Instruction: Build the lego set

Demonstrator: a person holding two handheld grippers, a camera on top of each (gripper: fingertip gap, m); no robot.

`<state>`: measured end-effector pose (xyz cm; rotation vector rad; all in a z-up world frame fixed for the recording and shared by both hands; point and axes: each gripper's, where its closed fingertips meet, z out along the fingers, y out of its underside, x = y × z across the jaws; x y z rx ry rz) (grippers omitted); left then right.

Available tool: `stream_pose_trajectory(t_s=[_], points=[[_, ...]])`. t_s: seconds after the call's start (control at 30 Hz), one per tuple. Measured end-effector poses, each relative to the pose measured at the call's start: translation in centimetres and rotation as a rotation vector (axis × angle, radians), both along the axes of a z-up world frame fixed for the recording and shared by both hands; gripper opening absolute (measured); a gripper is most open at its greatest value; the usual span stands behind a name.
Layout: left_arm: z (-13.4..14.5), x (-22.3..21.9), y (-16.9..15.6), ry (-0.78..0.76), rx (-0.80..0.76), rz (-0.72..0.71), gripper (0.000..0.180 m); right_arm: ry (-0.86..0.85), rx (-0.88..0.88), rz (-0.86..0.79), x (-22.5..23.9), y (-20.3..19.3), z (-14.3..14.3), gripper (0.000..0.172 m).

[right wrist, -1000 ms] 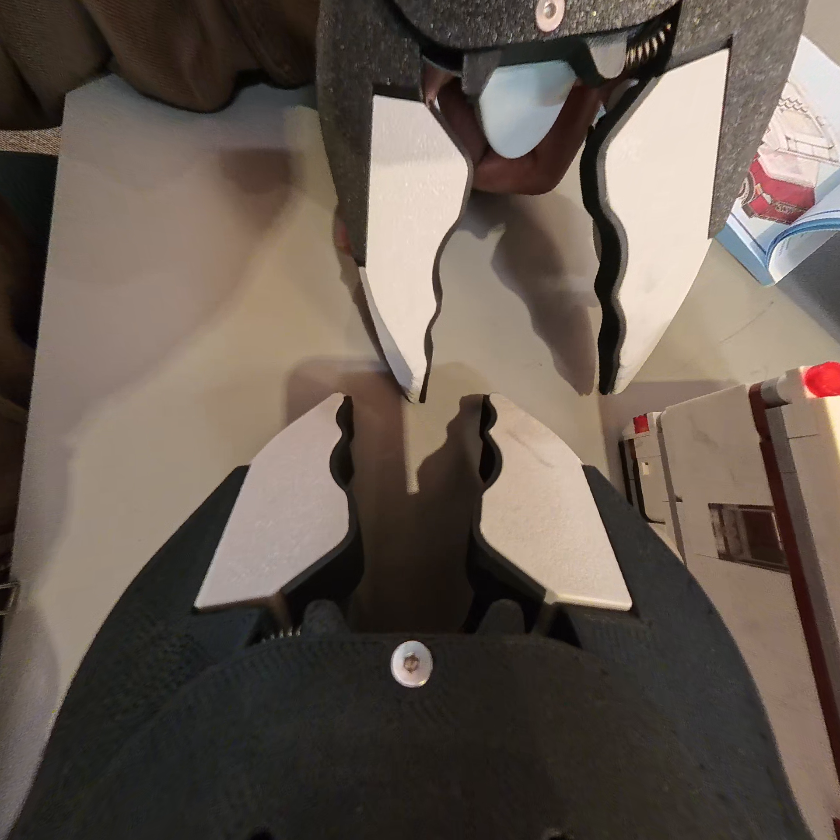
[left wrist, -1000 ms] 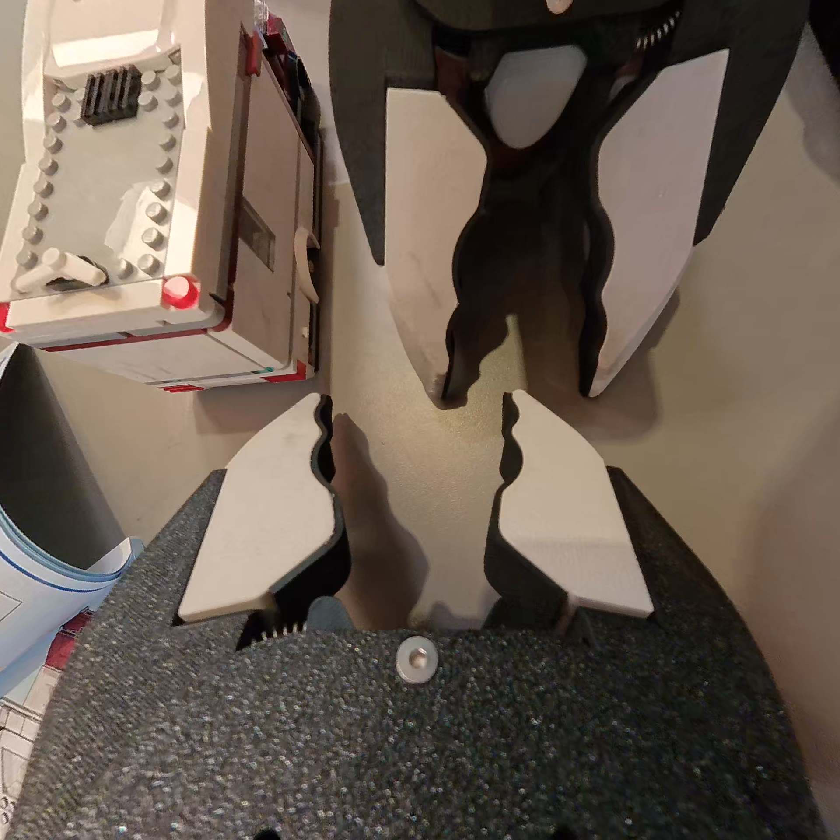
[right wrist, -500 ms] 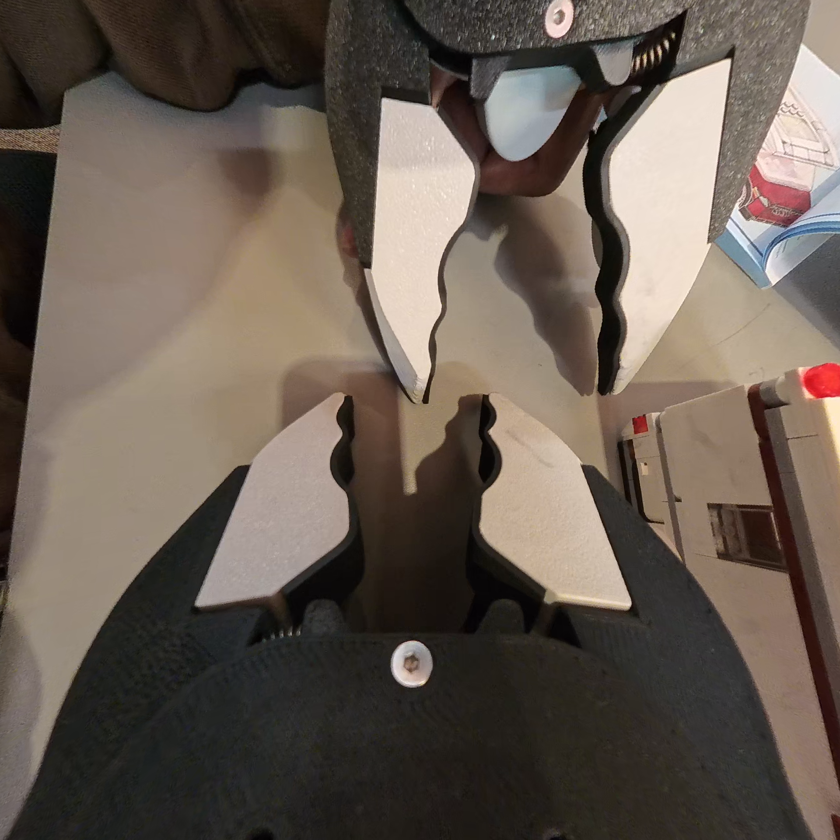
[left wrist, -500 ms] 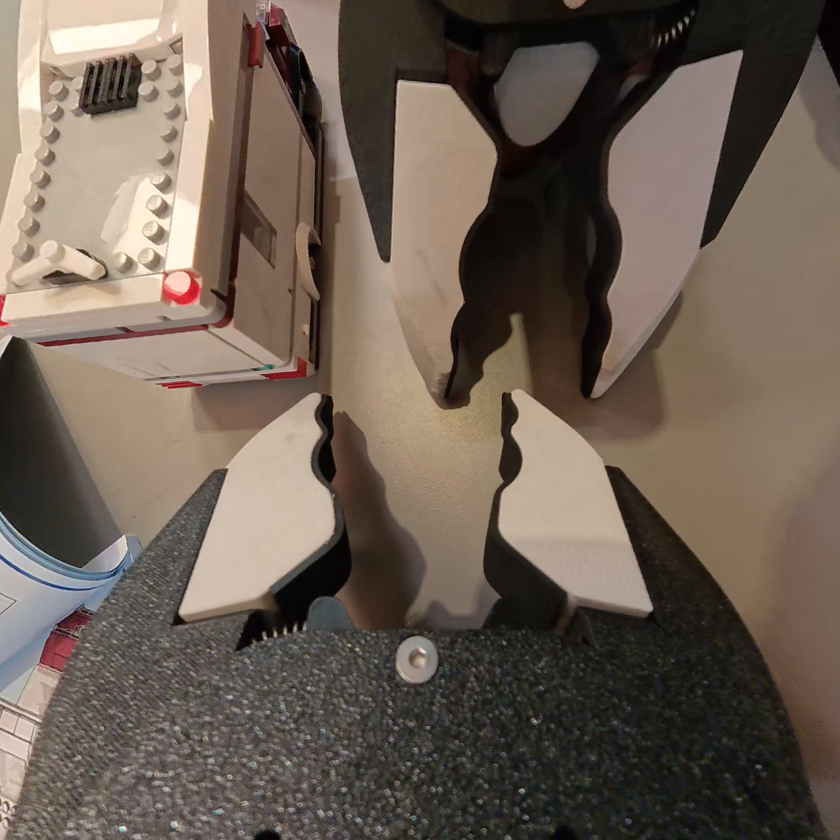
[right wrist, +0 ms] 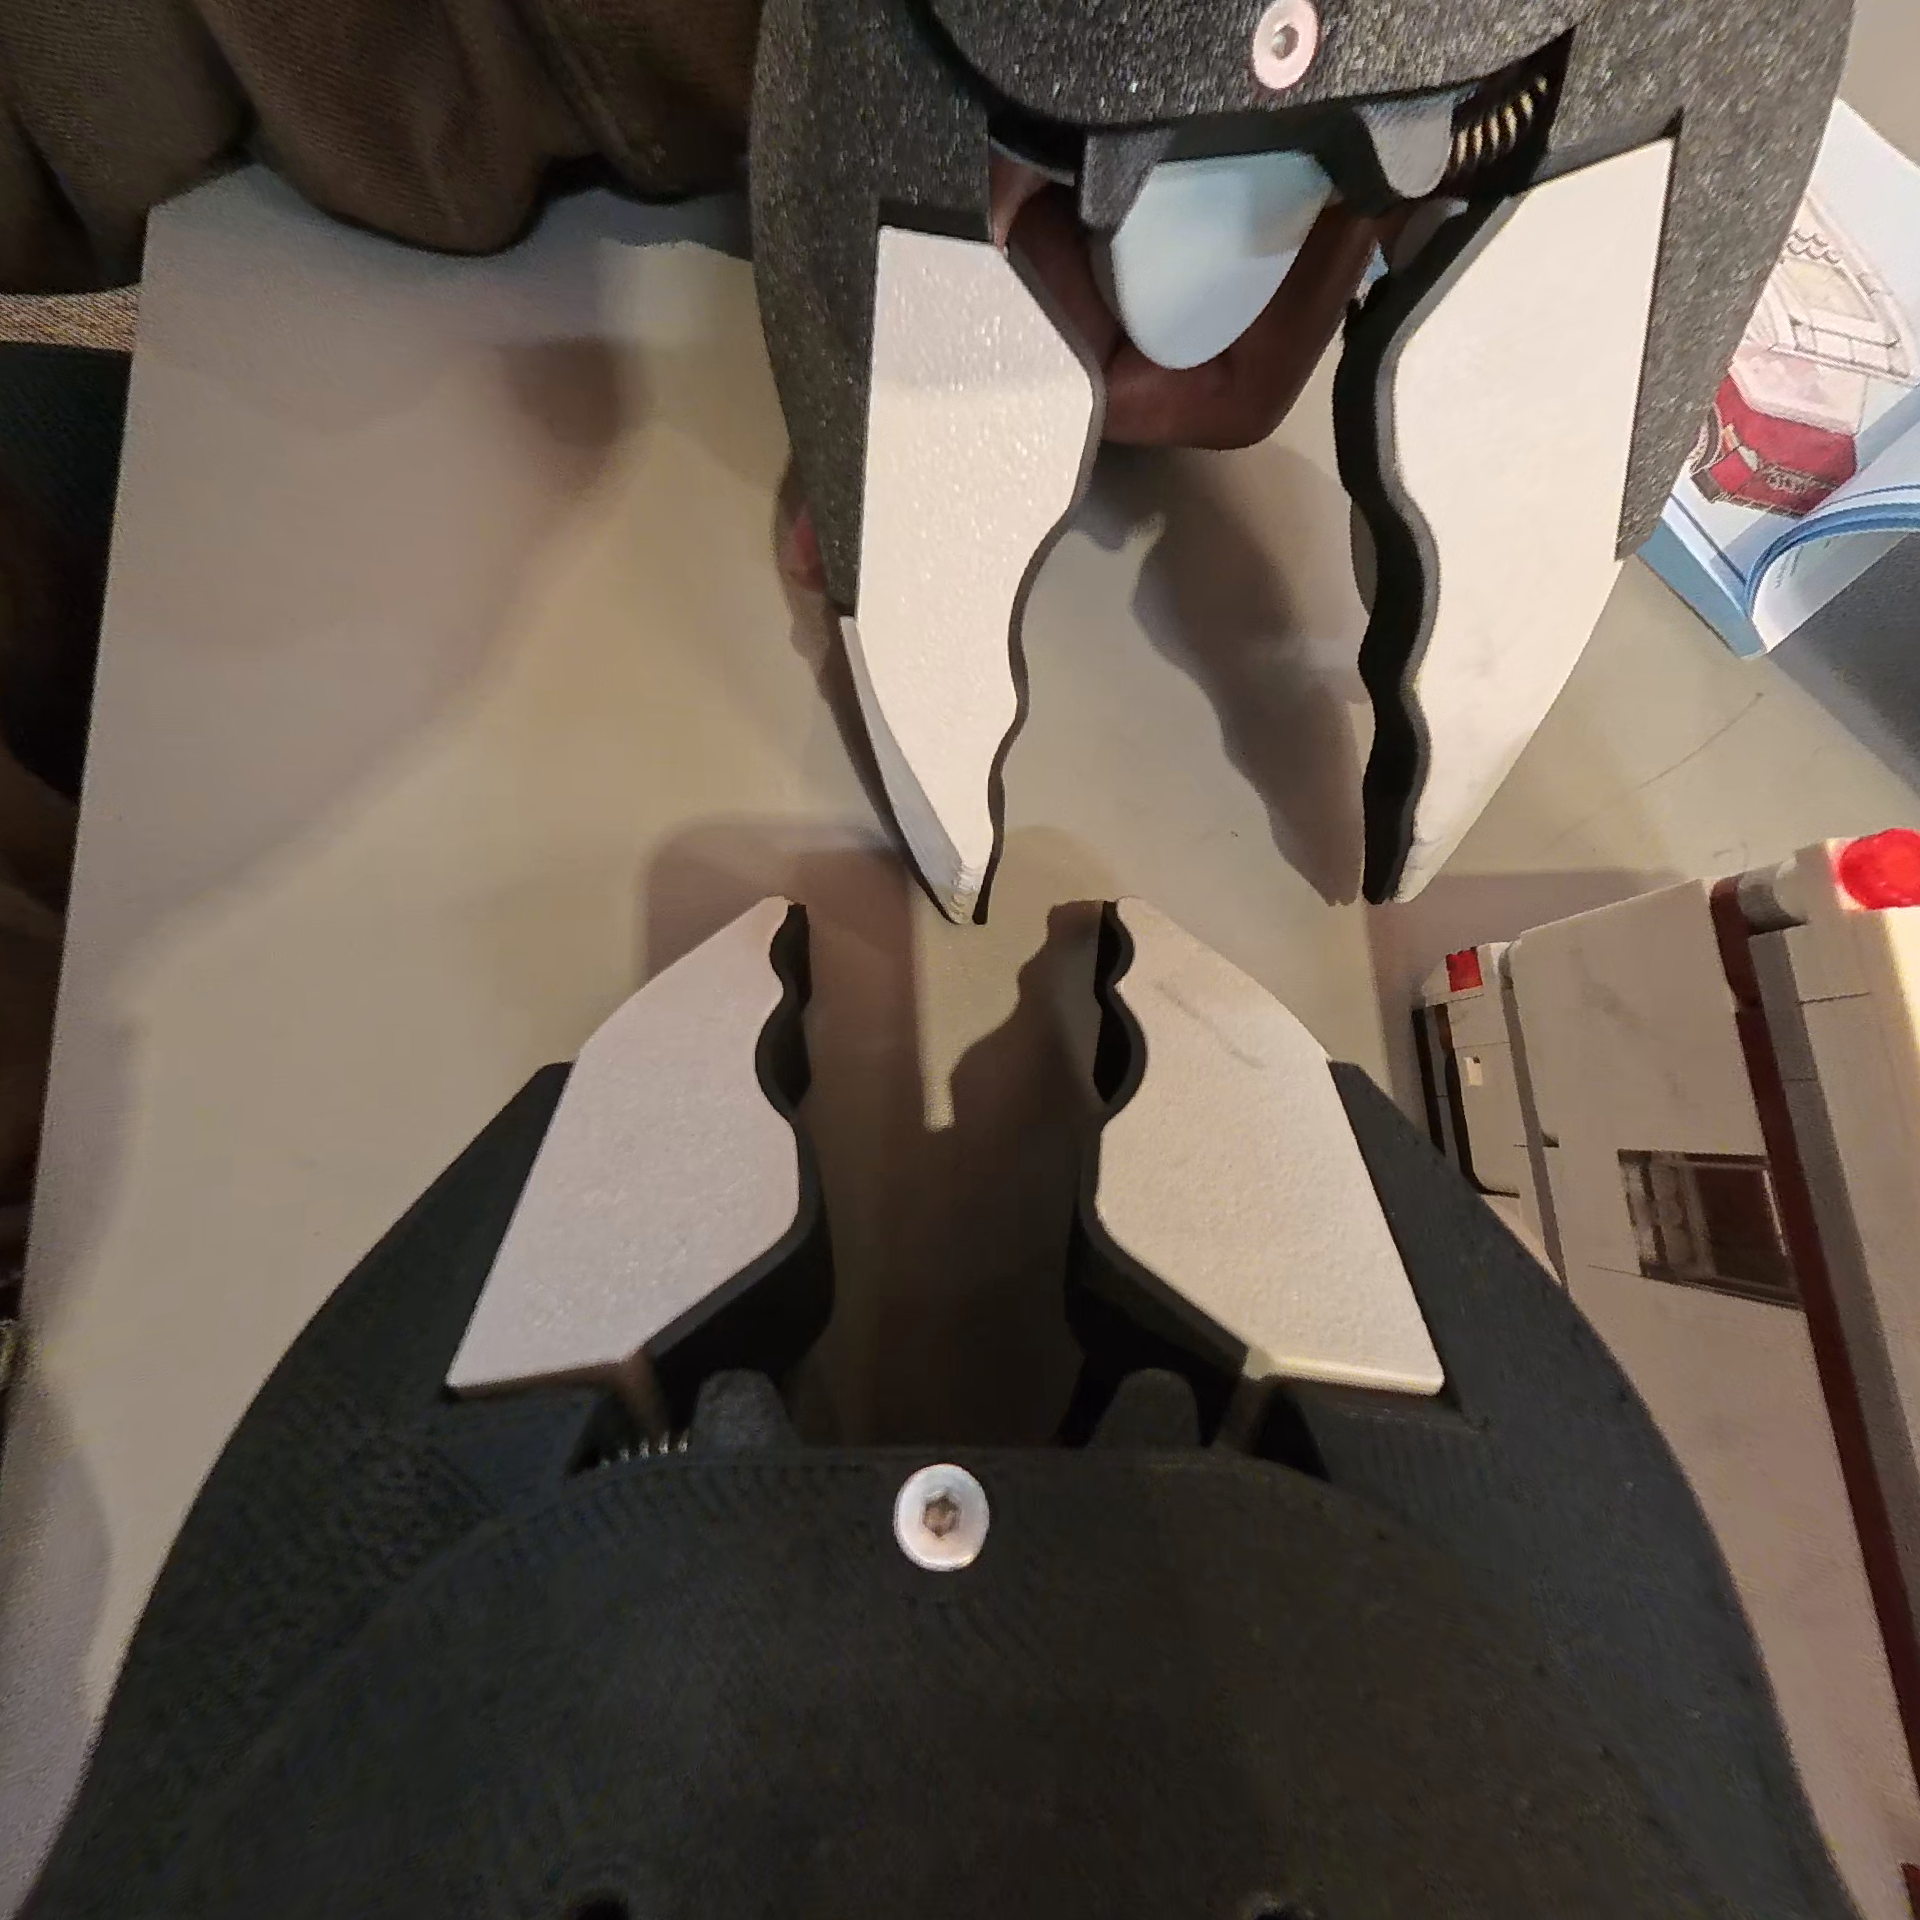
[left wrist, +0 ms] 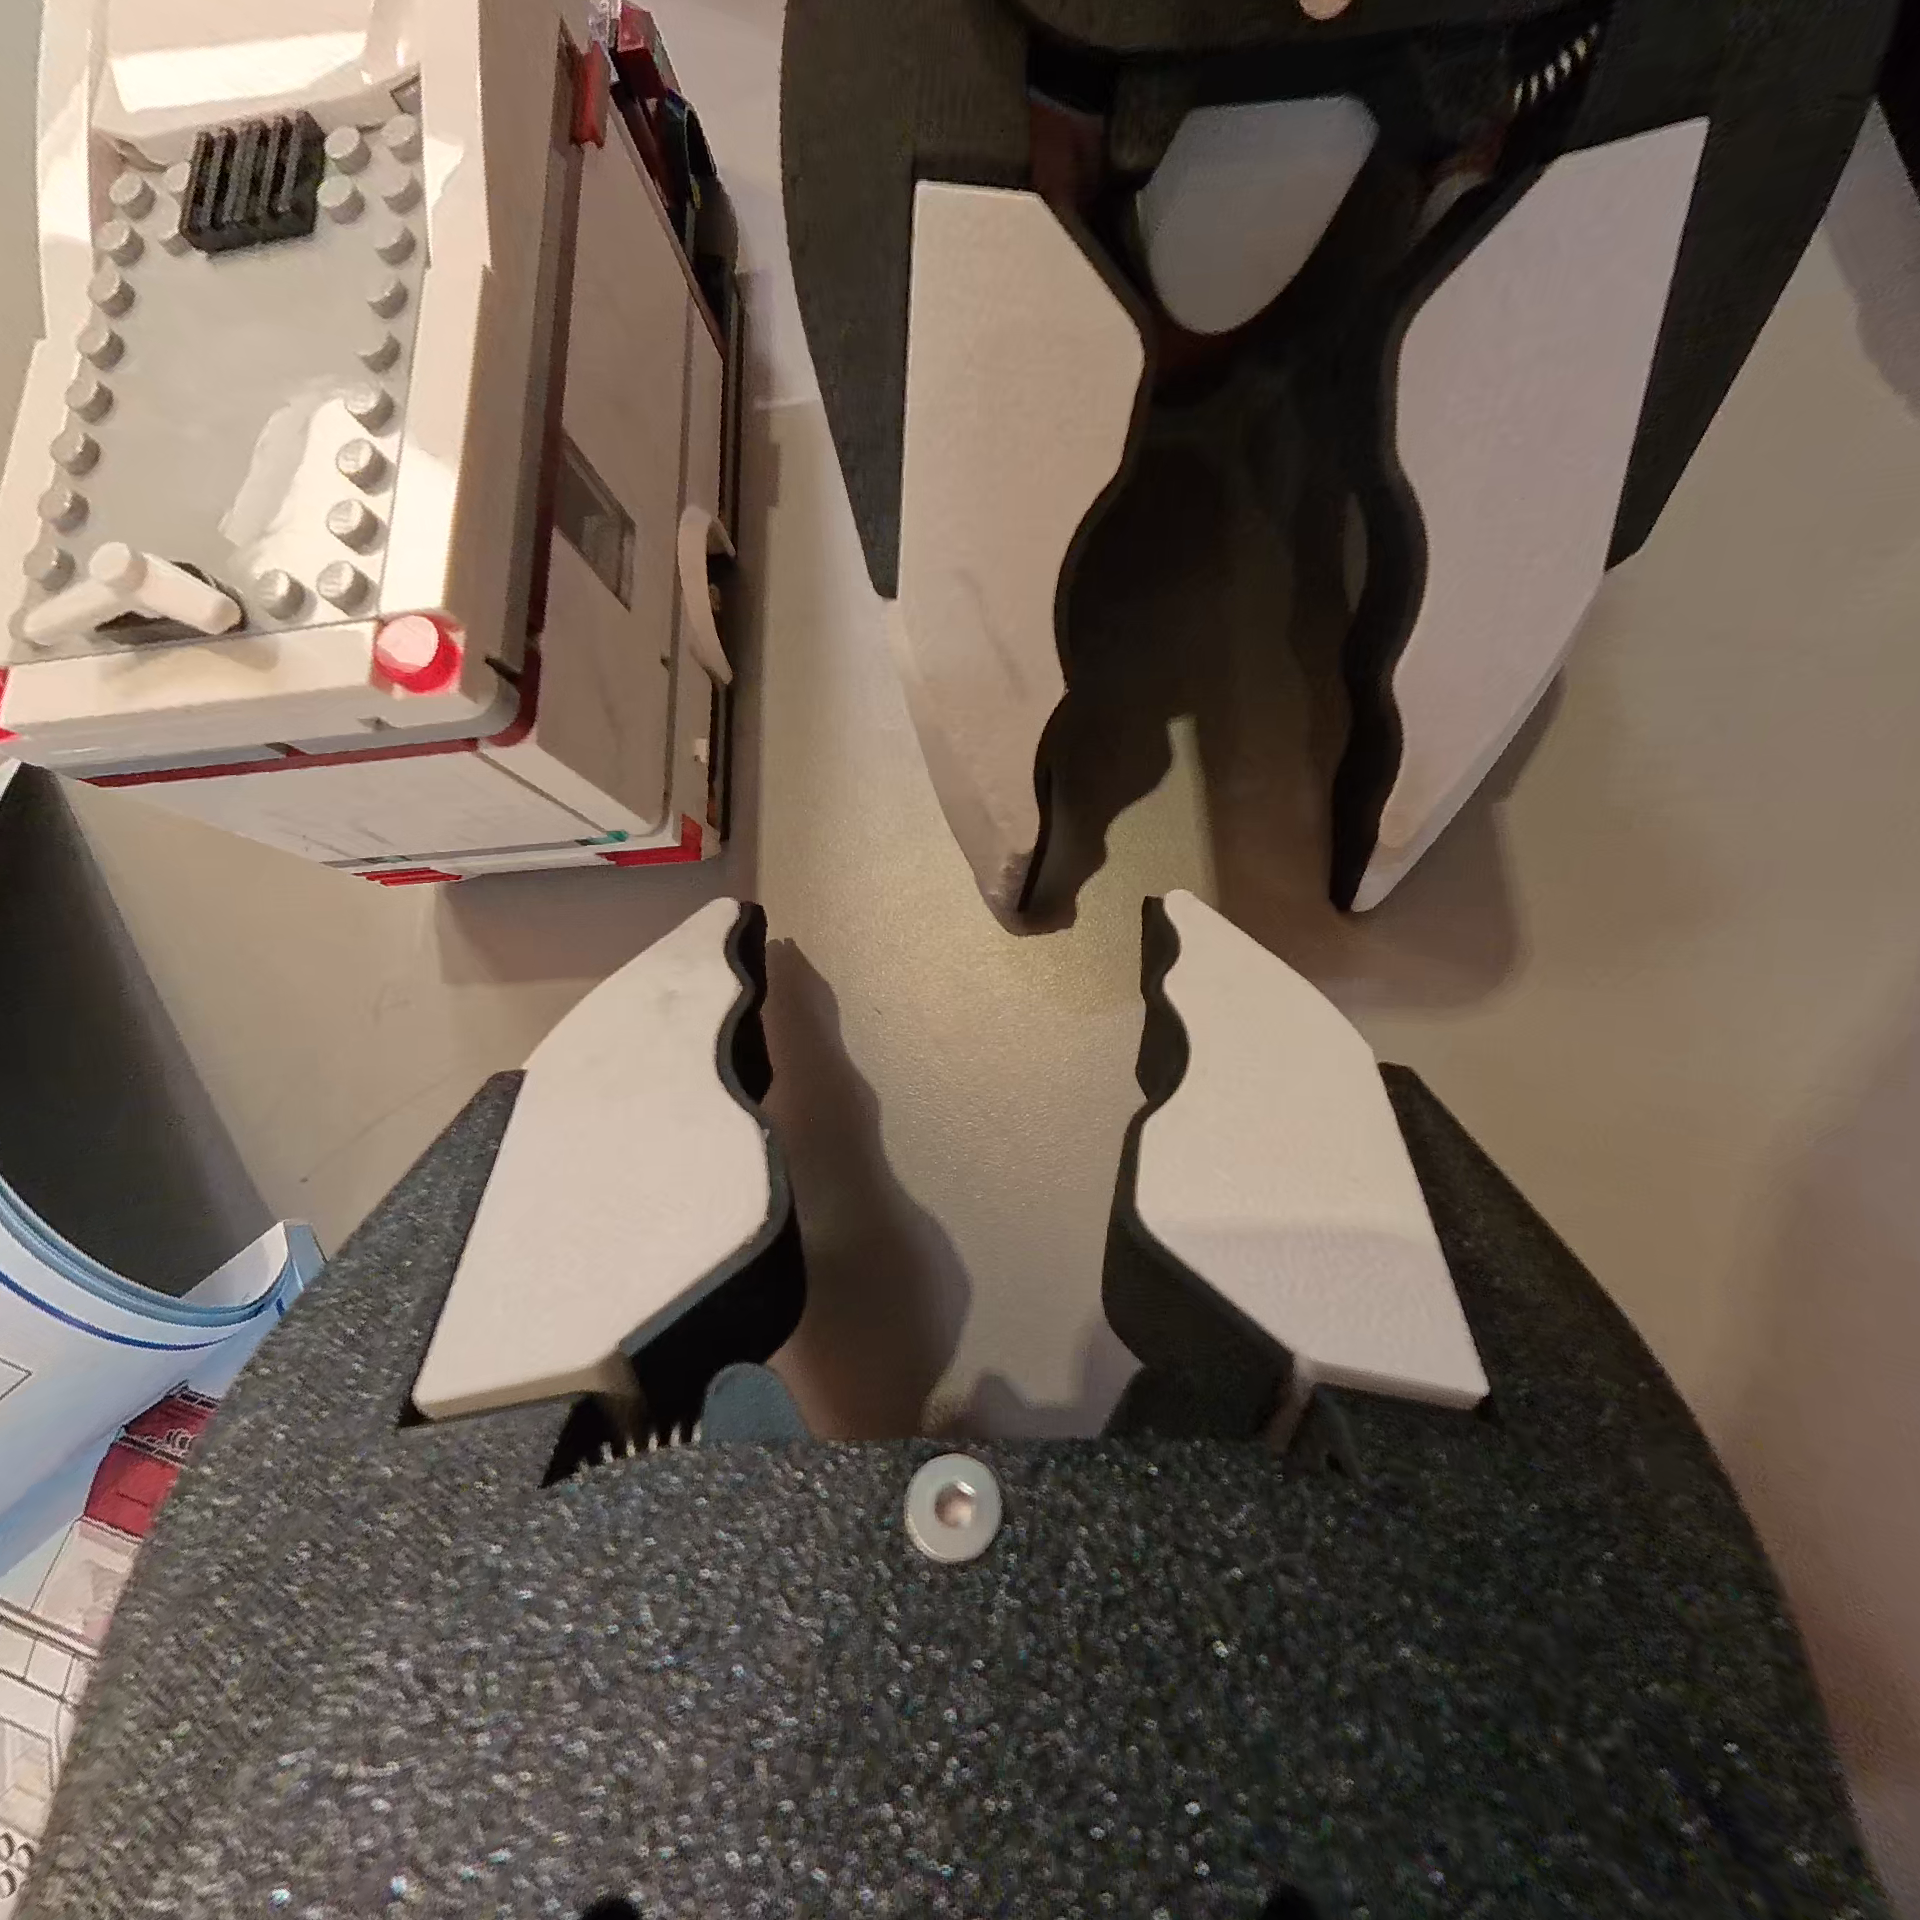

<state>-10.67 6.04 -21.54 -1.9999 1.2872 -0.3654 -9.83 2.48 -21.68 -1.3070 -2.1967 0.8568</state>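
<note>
Left wrist view looks down on a pale table (left wrist: 1714,935), where the left gripper (left wrist: 951,914) hangs with its jaws spread and only bare tabletop between them. Facing it tip to tip is the right gripper (left wrist: 1184,894), likewise spread and holding nothing; the two point at each other over the same patch of table, so each camera gets the other's fingers in plain sight. A white and red toy brick truck (left wrist: 343,447) sits on the table just beside the left gripper's fingers, off to one side, touched by neither tool. An open booklet (left wrist: 94,1382) lies at the table edge near the truck, curled pages up. In the right wrist view the truck (right wrist: 1714,1091) stands to the other side and a brown sleeve (right wrist: 364,94) shows behind the table's far edge.
</note>
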Motion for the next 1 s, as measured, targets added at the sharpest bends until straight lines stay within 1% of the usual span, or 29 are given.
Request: stream_pose_trajectory(t_s=[0.47,1.0], points=[[-0.01,0.01,-0.05,-0.001,-0.004,-0.002,0.069,-0.026,-0.031,-0.004,-0.06,-0.02,-0.16,0.052],[-0.07,-0.16,0.22,-0.006,-0.018,0.019,0.069,-0.017,-0.020,0.019,-0.08,-0.52,-0.10,0.050]])
